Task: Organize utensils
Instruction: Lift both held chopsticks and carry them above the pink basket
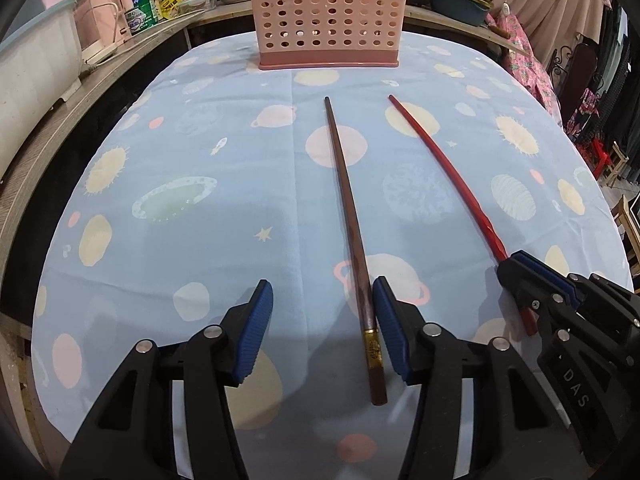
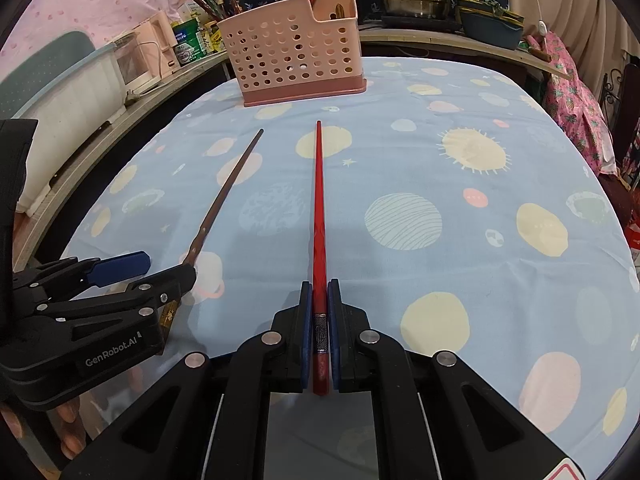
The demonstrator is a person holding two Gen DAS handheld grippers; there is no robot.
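Two chopsticks concern me: my right gripper point(image 2: 320, 344) clamps the red chopstick point(image 2: 319, 216); my left gripper point(image 1: 324, 332) gapes around the brown chopstick point(image 1: 347, 216), hugging one pad. Closing off-centre could roll it away. Ahead stands the pink basket point(image 1: 328, 20).

A: What colours are showing on the tablecloth point(image 1: 208, 184)?
B: It is showing pale blue, printed with yellow suns, pink and cream planets, and small stars.
A: And the chopsticks?
B: The brown chopstick point(image 1: 347, 216) is wearing a gold band; the red chopstick point(image 2: 319, 208) is gleaming bright red.
A: The holder?
B: The utensil basket point(image 1: 320, 16) at the tablecloth's far edge is showing salmon pink, dotted with round holes.
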